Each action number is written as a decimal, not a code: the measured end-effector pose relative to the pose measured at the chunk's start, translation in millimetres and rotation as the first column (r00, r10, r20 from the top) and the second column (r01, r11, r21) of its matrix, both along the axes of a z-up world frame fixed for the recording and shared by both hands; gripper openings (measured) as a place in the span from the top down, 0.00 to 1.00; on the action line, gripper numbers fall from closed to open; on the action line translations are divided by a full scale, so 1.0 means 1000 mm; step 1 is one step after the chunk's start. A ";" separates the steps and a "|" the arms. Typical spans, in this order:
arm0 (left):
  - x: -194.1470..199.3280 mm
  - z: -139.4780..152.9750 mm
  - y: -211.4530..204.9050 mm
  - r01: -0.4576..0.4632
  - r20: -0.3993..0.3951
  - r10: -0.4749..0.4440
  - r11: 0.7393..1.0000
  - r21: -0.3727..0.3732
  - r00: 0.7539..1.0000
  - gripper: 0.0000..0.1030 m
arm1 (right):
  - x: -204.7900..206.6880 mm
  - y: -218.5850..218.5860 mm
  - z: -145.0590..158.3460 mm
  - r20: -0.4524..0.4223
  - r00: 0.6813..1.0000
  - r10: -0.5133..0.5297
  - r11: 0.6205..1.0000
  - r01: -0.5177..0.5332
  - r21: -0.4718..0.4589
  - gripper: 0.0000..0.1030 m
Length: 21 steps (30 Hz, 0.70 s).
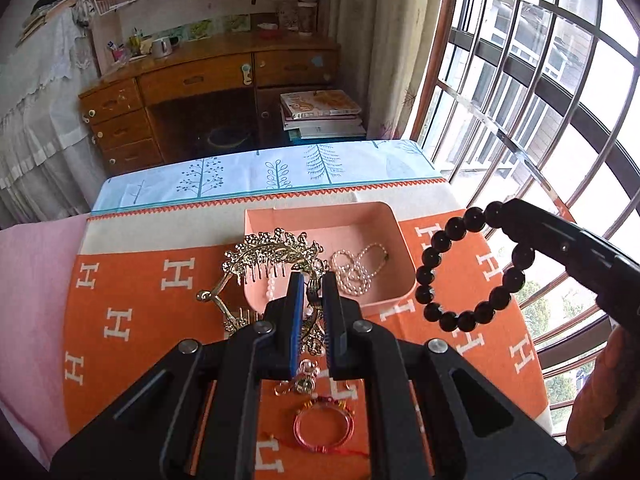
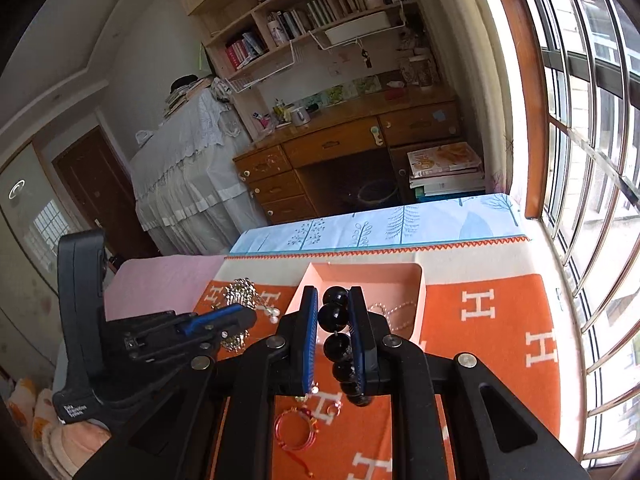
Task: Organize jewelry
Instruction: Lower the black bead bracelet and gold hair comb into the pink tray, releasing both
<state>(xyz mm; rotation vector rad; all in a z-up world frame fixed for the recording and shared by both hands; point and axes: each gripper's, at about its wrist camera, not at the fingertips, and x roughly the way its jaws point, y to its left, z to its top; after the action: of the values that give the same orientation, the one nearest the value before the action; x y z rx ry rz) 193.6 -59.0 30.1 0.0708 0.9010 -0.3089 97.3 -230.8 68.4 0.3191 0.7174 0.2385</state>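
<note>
My right gripper [image 2: 333, 300] is shut on a black bead bracelet [image 2: 335, 317], which hangs in the air right of the pink box [image 1: 394, 224]; in the left wrist view the bracelet [image 1: 472, 272] shows as a full ring held by the right gripper [image 1: 500, 210]. My left gripper [image 1: 313, 280] is shut on a gold ornate hair comb [image 1: 268, 256] that lies over the box's left rim. A pearl necklace [image 1: 358, 270] lies inside the box. A pink bangle with red cord [image 1: 324, 426] and a small gold charm [image 1: 304, 380] lie on the orange cloth [image 1: 132, 280].
The table edge with a blue tree-print cloth [image 1: 260, 176] is at the back. A wooden desk [image 1: 208, 92] and a stack of books [image 1: 320, 114] stand beyond. A barred window [image 1: 540, 100] runs along the right side.
</note>
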 end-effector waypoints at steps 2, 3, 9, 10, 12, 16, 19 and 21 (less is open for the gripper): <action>0.024 -0.015 -0.007 -0.009 -0.027 0.008 1.000 -0.003 1.000 0.93 | 0.022 -0.004 -0.004 -0.011 1.000 -0.023 0.999 0.023 0.027 0.86; 0.033 -0.025 -0.011 -0.011 -0.043 0.011 1.000 -0.007 0.999 0.93 | 0.032 -0.005 -0.007 -0.016 0.999 -0.028 0.999 0.029 0.038 0.86; 0.080 -0.083 -0.025 -0.032 -0.118 0.032 0.999 0.003 0.993 0.93 | 0.087 -0.002 -0.040 -0.064 0.996 -0.058 0.998 0.059 0.020 0.86; 0.084 -0.092 -0.025 -0.037 -0.128 0.037 0.999 0.006 0.991 0.93 | 0.094 -0.001 -0.048 -0.077 0.995 -0.062 0.998 0.063 0.015 0.86; 0.092 -0.107 -0.028 -0.035 -0.135 0.039 0.999 0.028 0.990 0.93 | 0.106 0.000 -0.063 -0.099 0.993 -0.069 0.997 0.070 0.010 0.86; 0.101 -0.130 -0.026 -0.034 -0.174 0.036 0.999 0.013 0.984 0.93 | 0.120 0.000 -0.088 -0.131 0.988 -0.083 0.997 0.083 -0.007 0.86; 0.103 -0.135 -0.027 -0.025 -0.162 0.026 1.000 0.010 0.986 0.93 | 0.130 0.003 -0.103 -0.145 0.986 -0.087 0.996 0.084 -0.024 0.86; 0.102 -0.130 -0.029 -0.017 -0.133 0.015 1.000 -0.010 0.991 0.93 | 0.135 0.007 -0.112 -0.147 0.985 -0.089 0.996 0.083 -0.041 0.86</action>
<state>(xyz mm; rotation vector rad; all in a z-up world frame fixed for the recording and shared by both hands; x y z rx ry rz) 295.9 -88.4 -100.1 0.0335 1.0311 -0.3062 232.5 -223.7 -43.3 0.3367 0.8522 0.1208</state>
